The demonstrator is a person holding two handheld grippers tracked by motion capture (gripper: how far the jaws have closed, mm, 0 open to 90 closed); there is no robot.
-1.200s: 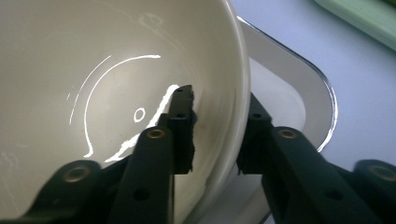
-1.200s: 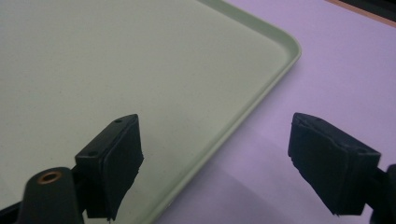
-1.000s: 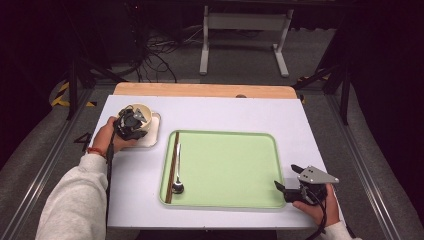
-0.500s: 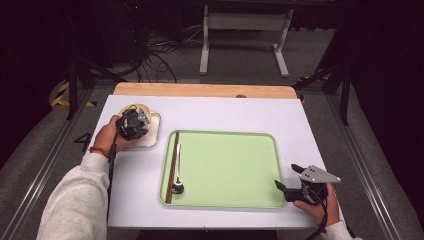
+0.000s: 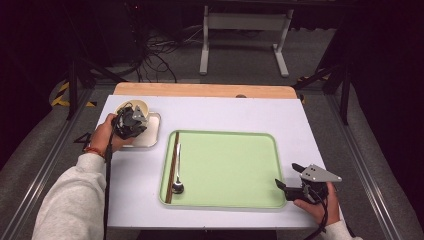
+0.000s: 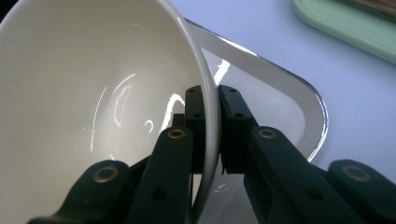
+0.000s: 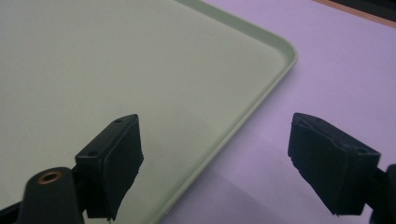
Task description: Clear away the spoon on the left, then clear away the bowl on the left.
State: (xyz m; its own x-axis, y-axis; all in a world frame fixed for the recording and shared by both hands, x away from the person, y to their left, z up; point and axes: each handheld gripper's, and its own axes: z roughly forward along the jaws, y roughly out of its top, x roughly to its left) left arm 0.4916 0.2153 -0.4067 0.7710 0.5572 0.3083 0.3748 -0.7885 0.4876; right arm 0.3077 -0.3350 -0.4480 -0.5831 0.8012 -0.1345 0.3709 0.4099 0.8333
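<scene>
- So far the left hand-held gripper pinches the wall of the bowl, one jaw inside and one outside, pads pressed on the rim.
- Bowl sits tilted on the small dish near the tabletop's far left corner; whether it is fully lifted I cannot tell.
- Chopsticks and spoon already lie along the left edge of the green tray, so the cutlery looks placed.
- Rest of the tray is bare; by my reading the bowl is yet to be carried over and set down there.
- Right hand-held gripper hovers with jaws spread, gripping nothing, over the tray's near right corner.
</scene>
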